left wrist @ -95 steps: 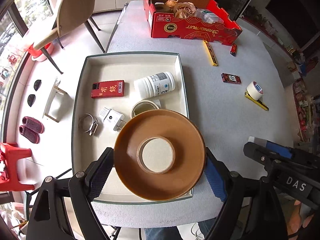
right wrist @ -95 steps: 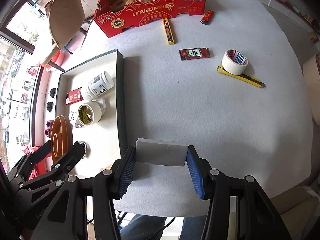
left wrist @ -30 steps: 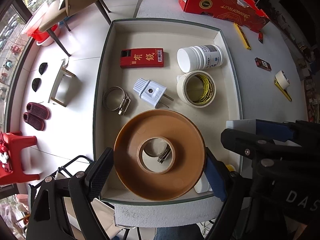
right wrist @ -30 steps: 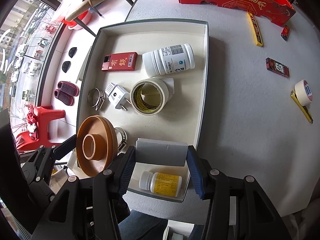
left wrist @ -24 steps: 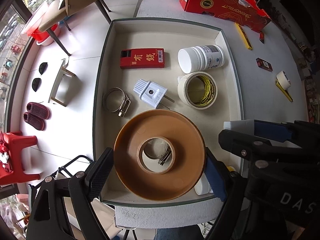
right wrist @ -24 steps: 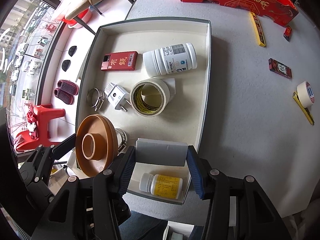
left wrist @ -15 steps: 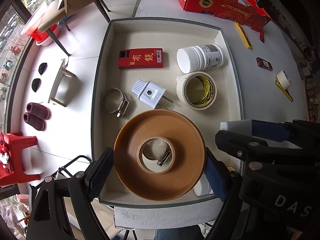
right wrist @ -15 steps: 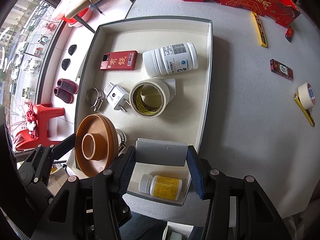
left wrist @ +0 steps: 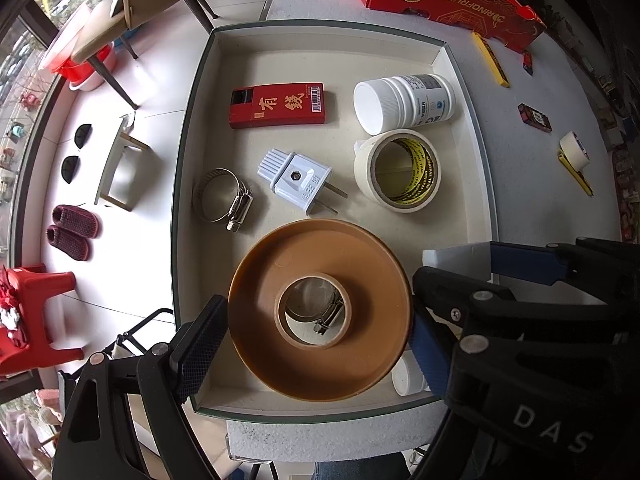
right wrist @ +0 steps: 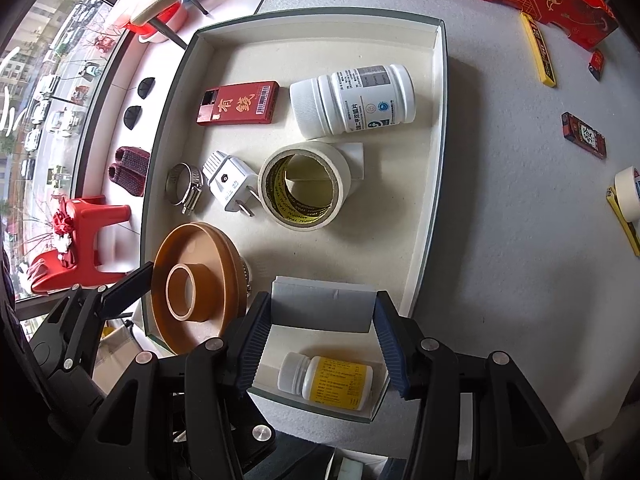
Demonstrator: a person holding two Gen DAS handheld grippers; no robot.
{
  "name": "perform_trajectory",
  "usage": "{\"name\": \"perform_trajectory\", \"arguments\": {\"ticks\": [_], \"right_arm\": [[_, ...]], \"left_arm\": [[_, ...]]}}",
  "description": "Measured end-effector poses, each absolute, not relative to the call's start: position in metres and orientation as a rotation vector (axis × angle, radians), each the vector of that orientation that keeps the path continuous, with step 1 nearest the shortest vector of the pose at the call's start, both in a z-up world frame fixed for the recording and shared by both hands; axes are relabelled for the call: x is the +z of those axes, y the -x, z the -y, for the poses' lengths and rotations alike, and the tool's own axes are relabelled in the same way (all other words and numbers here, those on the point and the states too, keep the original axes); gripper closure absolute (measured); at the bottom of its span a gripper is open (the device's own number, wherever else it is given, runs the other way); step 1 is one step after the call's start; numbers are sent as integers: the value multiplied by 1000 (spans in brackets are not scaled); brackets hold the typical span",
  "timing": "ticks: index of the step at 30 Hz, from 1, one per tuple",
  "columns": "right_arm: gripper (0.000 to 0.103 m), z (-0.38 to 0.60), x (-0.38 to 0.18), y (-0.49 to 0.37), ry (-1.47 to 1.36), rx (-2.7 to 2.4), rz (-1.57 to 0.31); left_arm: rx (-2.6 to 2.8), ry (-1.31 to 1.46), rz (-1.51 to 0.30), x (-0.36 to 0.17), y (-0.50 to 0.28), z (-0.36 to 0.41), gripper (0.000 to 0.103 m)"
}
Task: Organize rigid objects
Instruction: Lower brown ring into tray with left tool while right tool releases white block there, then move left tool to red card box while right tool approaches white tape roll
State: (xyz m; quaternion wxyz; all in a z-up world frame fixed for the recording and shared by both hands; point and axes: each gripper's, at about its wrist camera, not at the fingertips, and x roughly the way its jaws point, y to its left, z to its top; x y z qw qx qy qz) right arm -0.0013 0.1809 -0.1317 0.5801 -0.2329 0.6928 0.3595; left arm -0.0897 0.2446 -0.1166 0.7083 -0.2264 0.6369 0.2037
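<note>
We have the left hand-held gripper [left wrist: 318,326] clamped across the rim of the brown tape roll [left wrist: 320,310], held flat above the near end of the tray [left wrist: 182,168], which sits at the left edge of the worktop [left wrist: 532,184]. The right hand-held gripper [right wrist: 323,334] is clamped on a grey block [right wrist: 322,306] over the tray's near right corner, just above a yellow-labelled pill bottle [right wrist: 326,380].

To set the roll down well, we judge we should shift it clear of the hose clamp [left wrist: 316,312] visible through its core, lower it level onto bare tray floor near the left wall, and part the jaws only once it rests. A second hose clamp [left wrist: 222,198], the white plug [left wrist: 298,180] and the masking tape roll [left wrist: 398,170] lie just beyond, so there is little free floor. The block needs a free spot too: the gap between the masking tape and the pill bottle looks best. The red box [left wrist: 278,105] and the white bottle [left wrist: 404,103] occupy the far end.

Compared with about three seconds ago, both loads now hang over the tray rather than at its near edge and over open worktop; across the last second, little has changed.
</note>
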Motion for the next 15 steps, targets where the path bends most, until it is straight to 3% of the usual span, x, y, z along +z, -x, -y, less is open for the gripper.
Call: {"name": "perform_trajectory", "arguments": {"ticks": [2,3,6,15], "right_arm": [[32,-179,-129,-1,523,838,-1611],[14,-177,-126,-3,518,820,-1591],[12,-171,-119,-12,482,807,-1575],[12,-121,-117,-39,362,681,-1622]], "left_arm": [[461,510,-1428,-119,91,-245,13],[466,526,-1421,-120,92,-246,12],[486,551,-1414,-119,95,-250,0],[479,556,-1371,-105,89,-246,0]]}}
